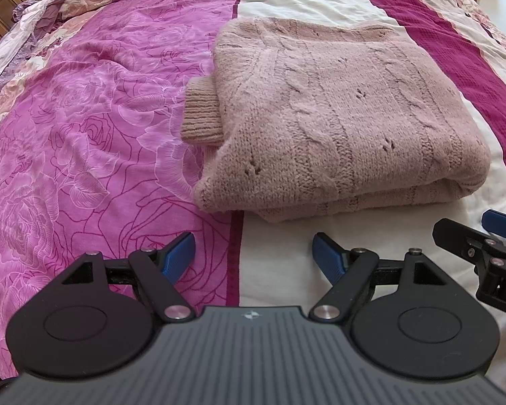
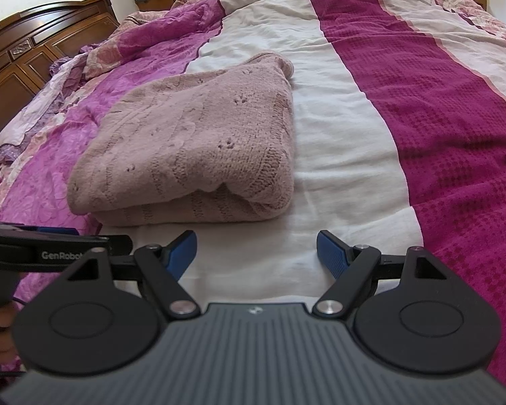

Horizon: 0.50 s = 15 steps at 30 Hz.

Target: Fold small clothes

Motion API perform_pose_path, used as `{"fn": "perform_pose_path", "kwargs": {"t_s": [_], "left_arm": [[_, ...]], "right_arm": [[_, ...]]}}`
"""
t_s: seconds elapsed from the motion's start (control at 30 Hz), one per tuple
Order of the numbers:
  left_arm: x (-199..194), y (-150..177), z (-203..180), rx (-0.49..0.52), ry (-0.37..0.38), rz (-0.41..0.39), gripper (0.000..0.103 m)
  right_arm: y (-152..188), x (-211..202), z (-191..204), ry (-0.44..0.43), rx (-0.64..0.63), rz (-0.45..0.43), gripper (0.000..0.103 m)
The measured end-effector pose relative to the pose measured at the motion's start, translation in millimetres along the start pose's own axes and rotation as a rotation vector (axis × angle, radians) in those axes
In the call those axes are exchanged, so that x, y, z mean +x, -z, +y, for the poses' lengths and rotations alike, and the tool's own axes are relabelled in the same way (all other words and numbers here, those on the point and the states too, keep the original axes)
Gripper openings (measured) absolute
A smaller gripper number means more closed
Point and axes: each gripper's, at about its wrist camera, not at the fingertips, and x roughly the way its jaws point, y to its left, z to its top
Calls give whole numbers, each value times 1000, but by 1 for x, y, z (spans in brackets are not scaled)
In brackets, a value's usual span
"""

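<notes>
Here, a dusty-pink cable-knit sweater (image 1: pixel 337 125) was seen lying folded into a thick rectangular bundle on the bed, resting across the border between the magenta rose-printed panel (image 1: pixel 84 135) and the cream panel (image 1: pixel 286 270) of the quilted bedspread. A ribbed cuff (image 1: pixel 202 114) was left sticking out from the bundle's left side in the left wrist view. A deep-crimson waffle-textured stripe (image 2: pixel 438 118) was laid along the bedspread to the right of the sweater, apart from it. The left hand-held gripper (image 1: pixel 253 254) was held just short of the sweater's near folded edge, its blue-padded fingers (image 1: pixel 177 253) spread wide with nothing between them. The right hand-held gripper (image 2: pixel 256 253) was likewise held with its fingers parted and empty, positioned over the cream panel near the sweater's near right corner. Both tools were kept side by side, each partly caught at the edge of the other's view. A dark carved wooden headboard (image 2: pixel 27 44) was visible at the far left of the bed.
</notes>
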Motion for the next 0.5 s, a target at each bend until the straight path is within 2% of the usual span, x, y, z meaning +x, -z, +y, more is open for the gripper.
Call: {"fn": "perform_pose_path", "kwargs": {"t_s": [0.5], "left_arm": [[0,0,0,0,0,0,82]], "right_arm": [[0,0,1,-2,-1,0,80]]}}
